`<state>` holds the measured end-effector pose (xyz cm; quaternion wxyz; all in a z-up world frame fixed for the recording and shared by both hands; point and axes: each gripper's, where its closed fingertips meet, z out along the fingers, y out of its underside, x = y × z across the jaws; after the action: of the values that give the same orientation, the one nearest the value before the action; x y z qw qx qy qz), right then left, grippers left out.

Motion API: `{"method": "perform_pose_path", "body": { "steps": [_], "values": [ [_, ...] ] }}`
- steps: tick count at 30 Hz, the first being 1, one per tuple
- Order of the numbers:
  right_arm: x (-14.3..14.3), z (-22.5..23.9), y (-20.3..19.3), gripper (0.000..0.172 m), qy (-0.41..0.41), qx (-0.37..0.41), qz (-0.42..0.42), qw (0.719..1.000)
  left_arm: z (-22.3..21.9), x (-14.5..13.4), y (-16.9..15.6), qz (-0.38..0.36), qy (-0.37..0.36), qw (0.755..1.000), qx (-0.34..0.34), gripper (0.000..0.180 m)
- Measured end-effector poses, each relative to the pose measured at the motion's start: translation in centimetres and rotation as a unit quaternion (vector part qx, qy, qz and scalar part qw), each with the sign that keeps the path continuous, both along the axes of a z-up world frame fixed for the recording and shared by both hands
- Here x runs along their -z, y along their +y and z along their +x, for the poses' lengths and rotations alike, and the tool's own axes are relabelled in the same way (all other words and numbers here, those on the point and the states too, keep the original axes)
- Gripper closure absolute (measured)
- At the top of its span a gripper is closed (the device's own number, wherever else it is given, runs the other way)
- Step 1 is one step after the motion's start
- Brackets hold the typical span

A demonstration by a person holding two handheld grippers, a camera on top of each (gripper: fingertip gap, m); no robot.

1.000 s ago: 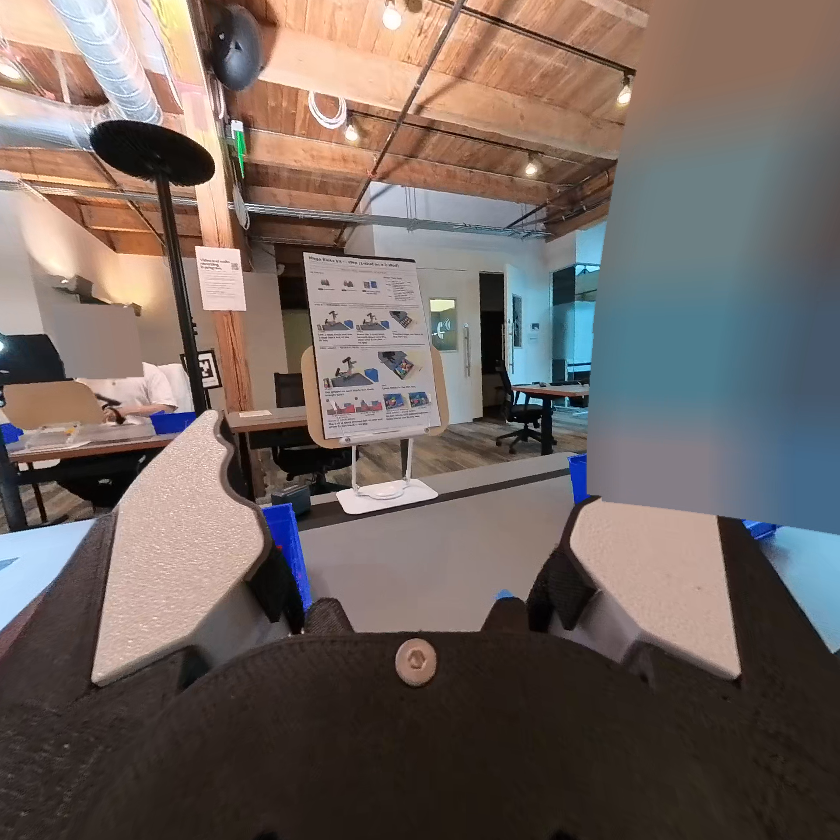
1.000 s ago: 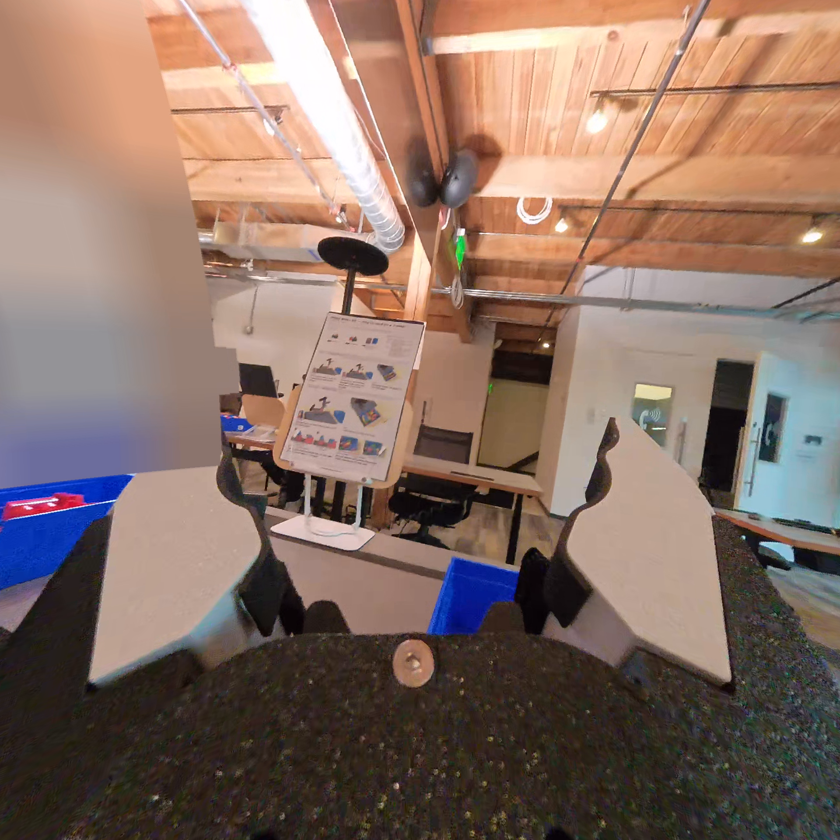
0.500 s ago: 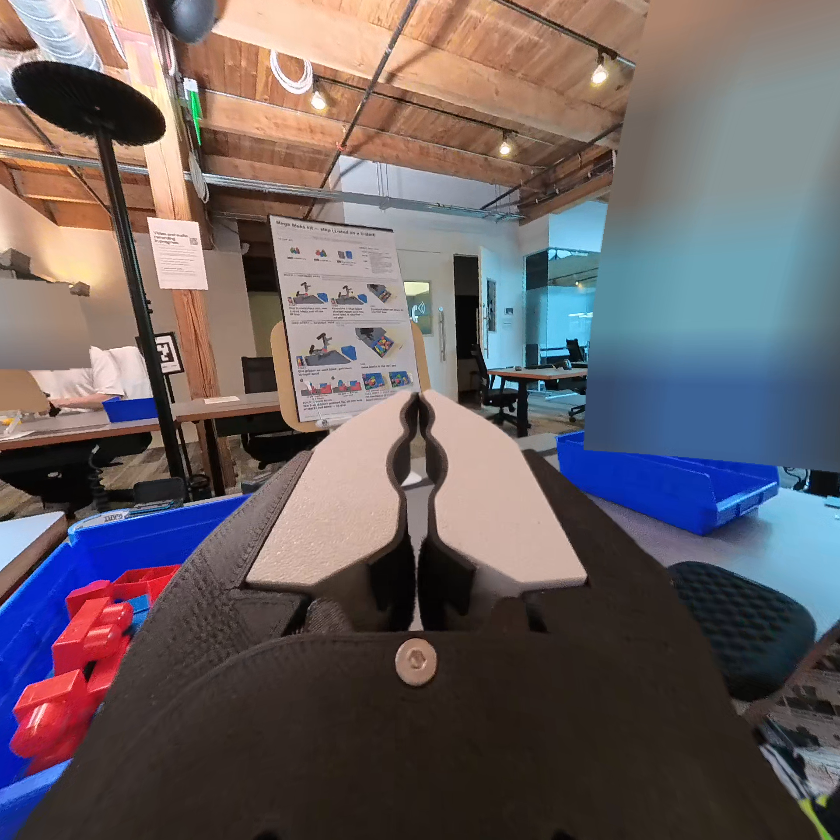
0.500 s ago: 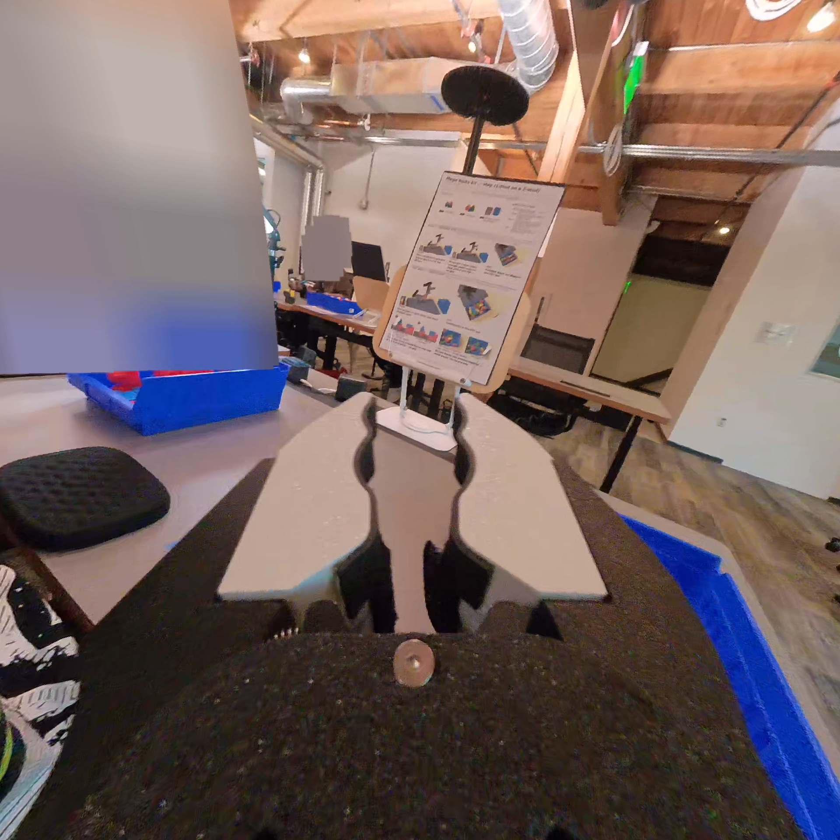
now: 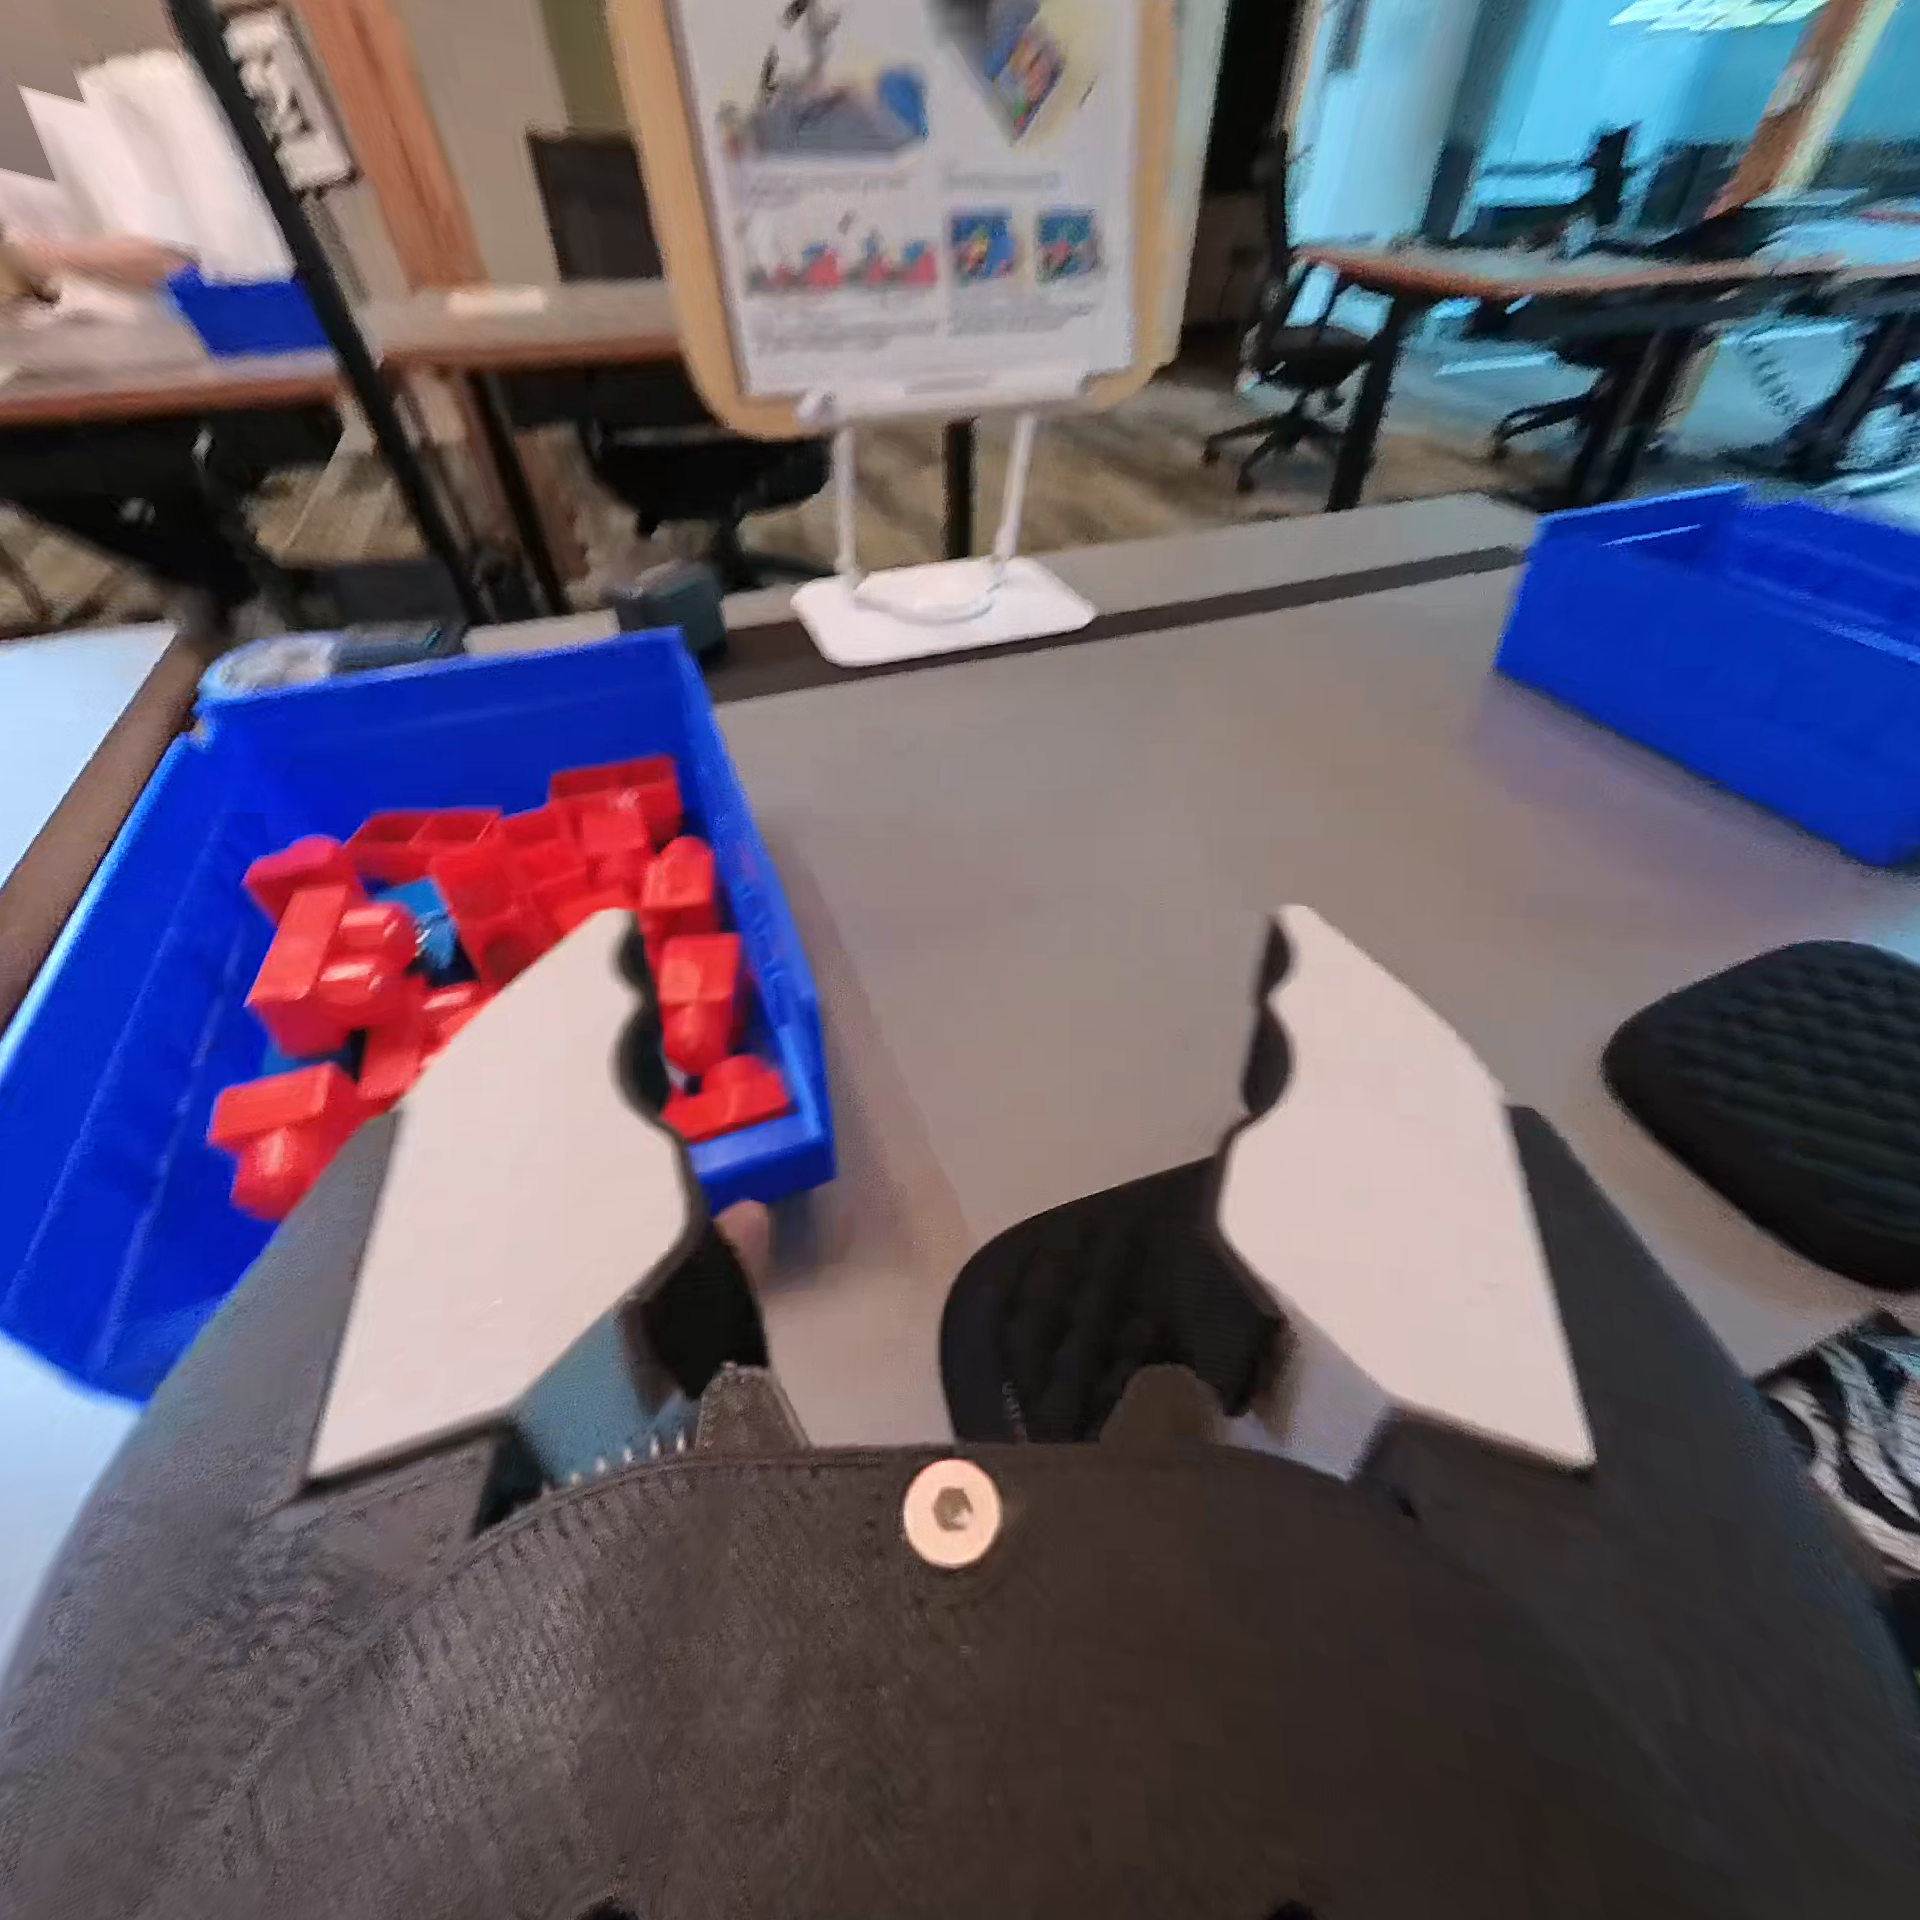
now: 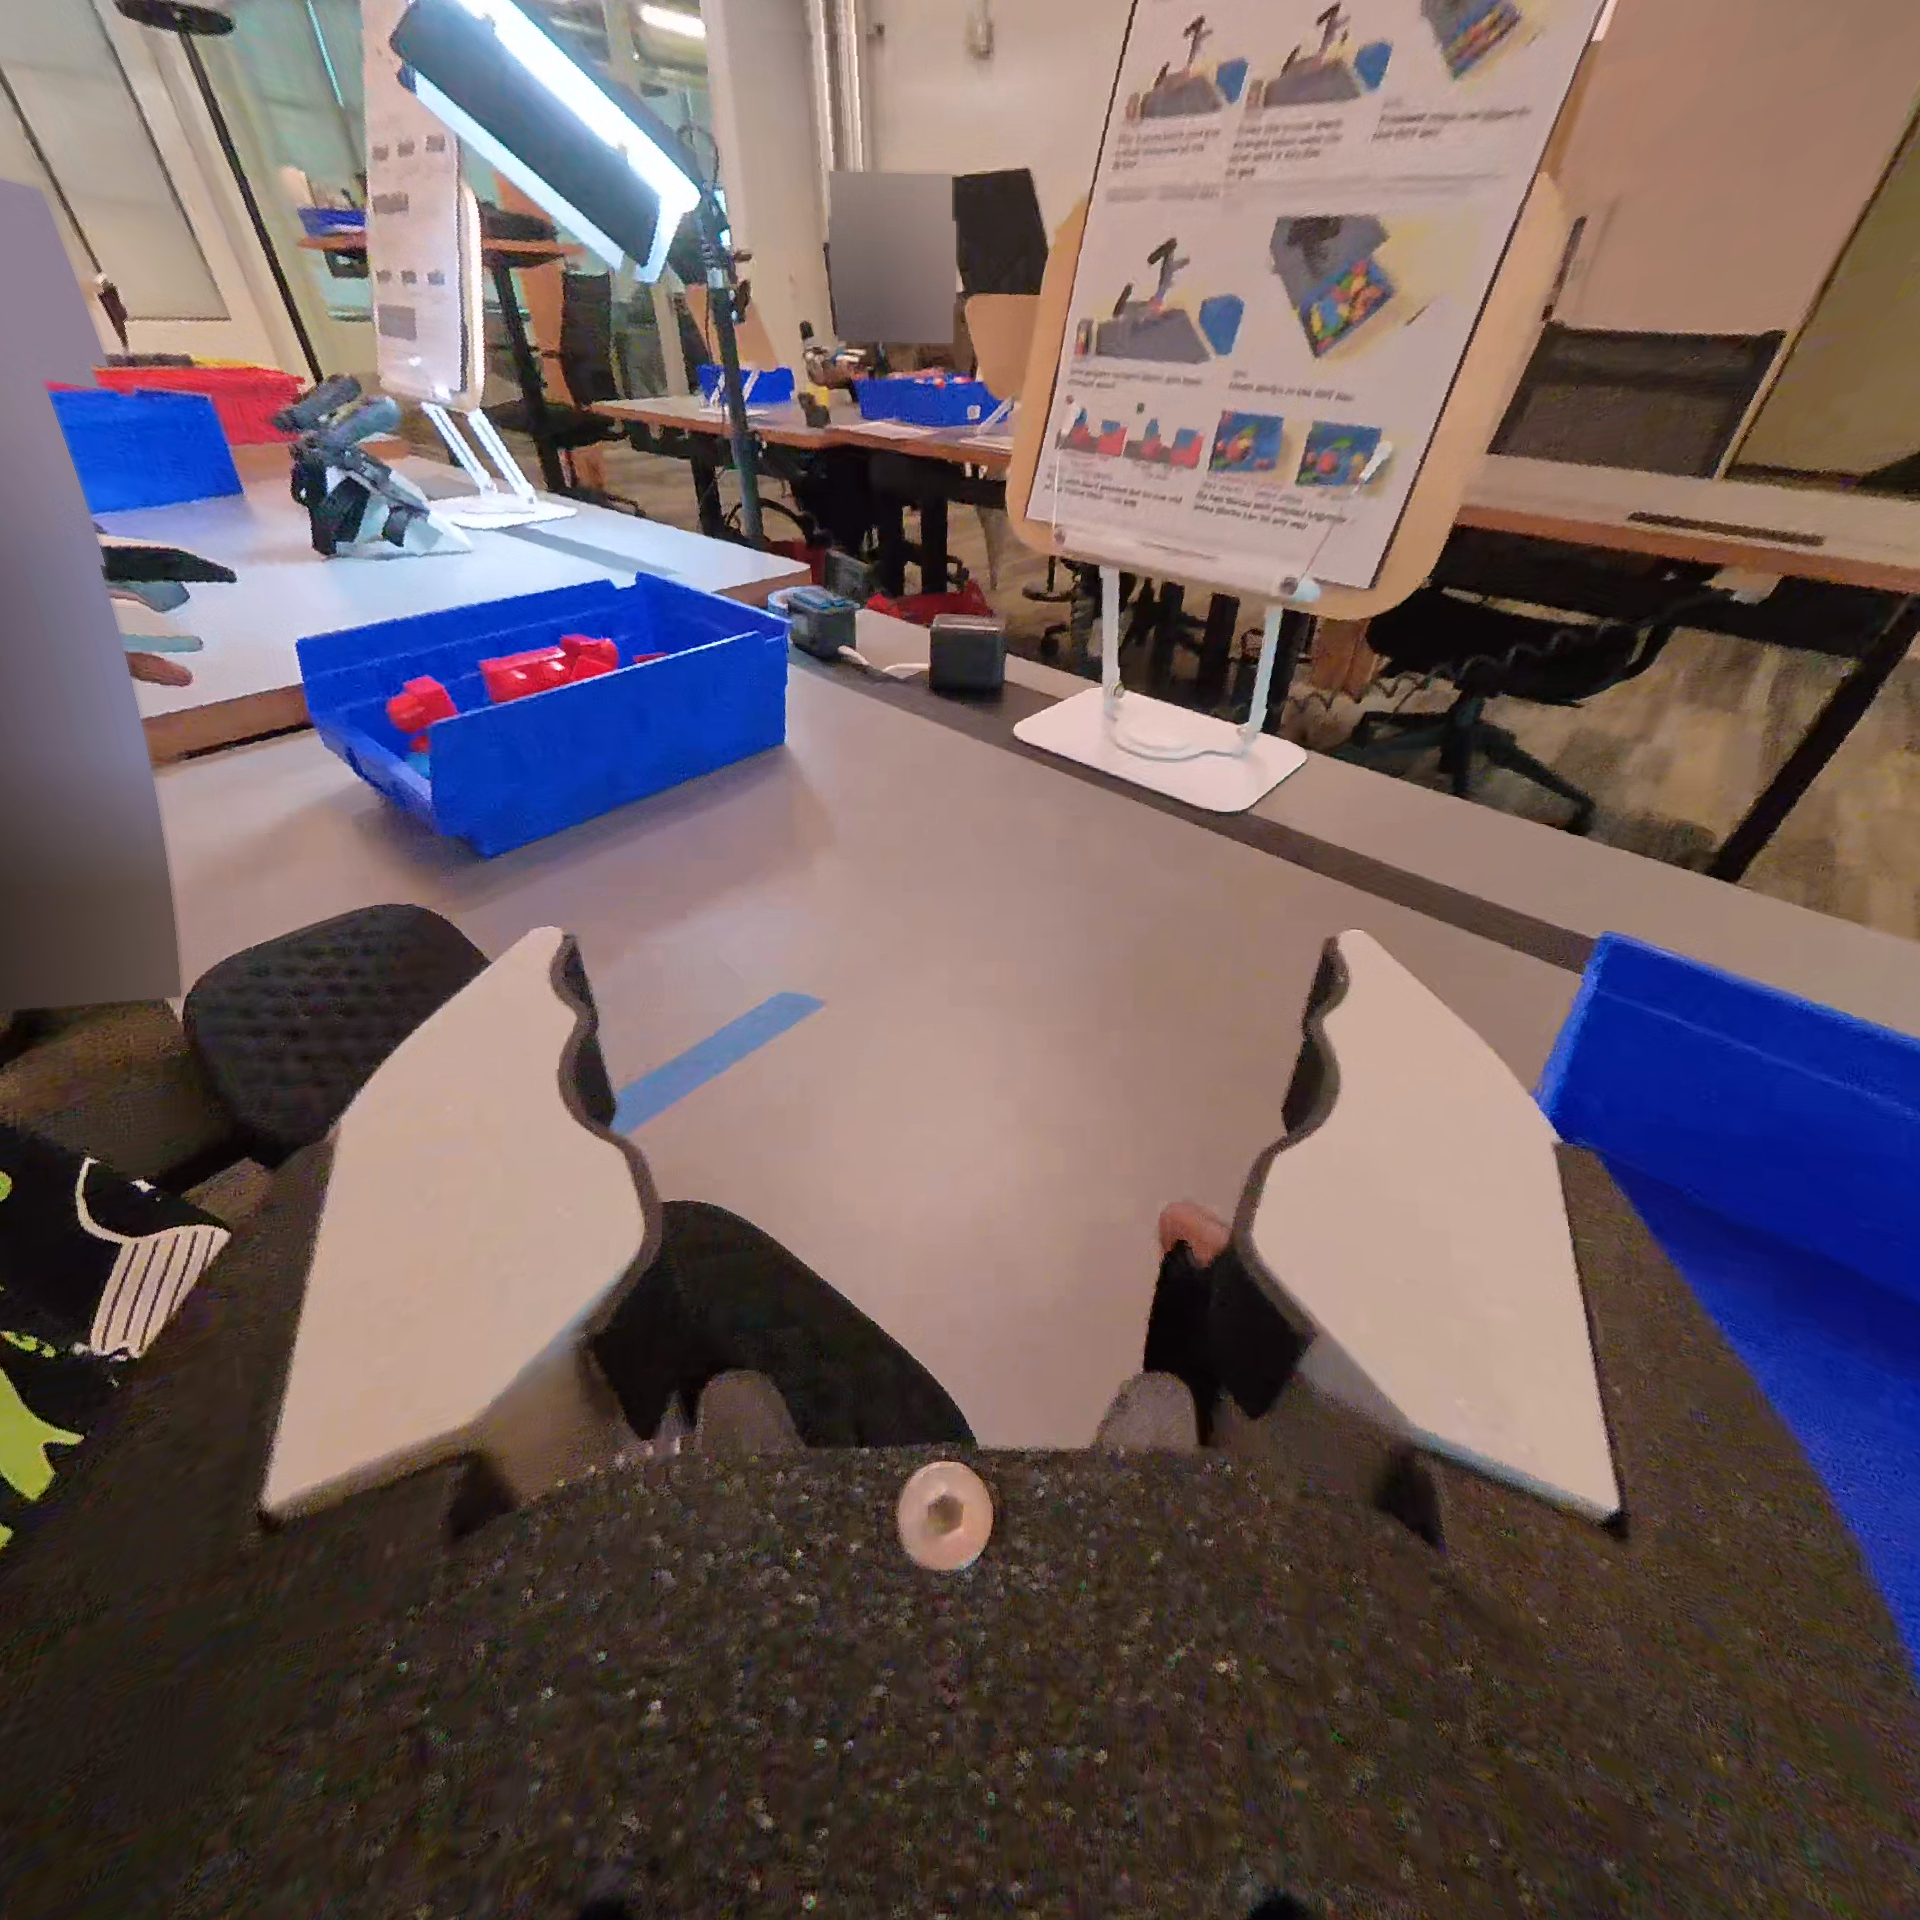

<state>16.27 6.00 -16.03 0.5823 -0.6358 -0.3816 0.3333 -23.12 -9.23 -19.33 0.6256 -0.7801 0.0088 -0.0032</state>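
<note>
Left gripper (image 5: 951, 920) jaws spread wide, nothing between the pads, hovering over grey table (image 5: 1143, 831). Its left finger (image 5: 540, 1122) overlaps, in view, the near right corner of a blue bin (image 5: 468, 717) full of red blocks (image 5: 488, 904); whether it touches the bin cannot be told. A bit of light blue shows among the reds. Left wrist view is motion-blurred, so block shapes are hard to read.

Right gripper (image 6: 951, 940) also wide, bare, above open table. Blue tape strip (image 6: 717, 1049) lies on the table just inside its left finger (image 6: 468, 1174). Second blue bin (image 6: 1714, 1070) sits just beside the right finger, cut off by the frame edge, contents not visible. The block bin (image 6: 582, 748) is well apart to the far left in this view.

Table middle between the two bins is open. Far edge has a dark seam, with a white stand base (image 6: 1158, 748) holding an instruction board (image 6: 1278, 312). Black mesh pads (image 5: 1787, 1101) at the near edge, one partly hidden behind the left gripper's right finger. Small dark box (image 6: 966, 649) at the far edge. Fingertip of the holding hand (image 6: 1190, 1226) peeks beside the right finger.
</note>
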Motion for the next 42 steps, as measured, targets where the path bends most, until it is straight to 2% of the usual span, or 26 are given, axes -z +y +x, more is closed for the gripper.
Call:
{"method": "perform_pose_path", "body": {
  "steps": [2,5,10,15,21,29,32,34,37,42],
  "values": [
    [0.9,-1.5,0.2,0.036,0.005,-0.013,0.0,1.0,-2.4,1.1,0.8,-0.037,0.003,0.999,-0.037,0.052],
    [2.1,-3.7,0.3,0.037,0.044,-0.039,-0.006,0.998,-5.0,1.5,2.6,-0.056,0.003,0.997,-0.05,0.051],
    [5.1,-7.6,-0.1,0.044,0.11,-0.099,-0.049,0.988,-10.4,2.7,7.2,-0.116,-0.012,0.991,-0.069,0.086],
    [8.5,-9.5,0.5,0.046,0.049,-0.094,-0.039,0.994,-16.8,6.2,11.8,-0.219,-0.024,0.969,-0.116,0.094],
    [8.6,-9.8,0.5,0.048,0.063,-0.098,-0.053,0.992,-19.9,10.4,15.0,-0.32,-0.018,0.937,-0.139,0.103],
    [8.2,-8.8,0.9,0.048,0.086,-0.088,-0.059,0.991,-20.7,13.5,16.3,-0.371,-0.039,0.916,-0.149,0.114],
    [8.4,-8.6,1.0,0.048,0.083,-0.083,-0.06,0.991,-20.7,14.3,16.2,-0.381,-0.031,0.913,-0.142,0.136],
    [8.4,-8.5,1.0,0.047,0.077,-0.081,-0.055,0.992,-20.5,14.1,16.0,-0.382,-0.035,0.914,-0.135,0.138],
    [8.5,-8.8,0.8,0.048,0.072,-0.086,-0.053,0.992,-19.5,12.1,16.3,-0.324,-0.062,0.938,-0.106,0.139],
    [8.6,-9.8,0.0,0.052,0.067,-0.111,-0.058,0.99,-16.2,4.8,16.3,-0.138,-0.124,0.983,-0.015,0.14]
  ]
}}
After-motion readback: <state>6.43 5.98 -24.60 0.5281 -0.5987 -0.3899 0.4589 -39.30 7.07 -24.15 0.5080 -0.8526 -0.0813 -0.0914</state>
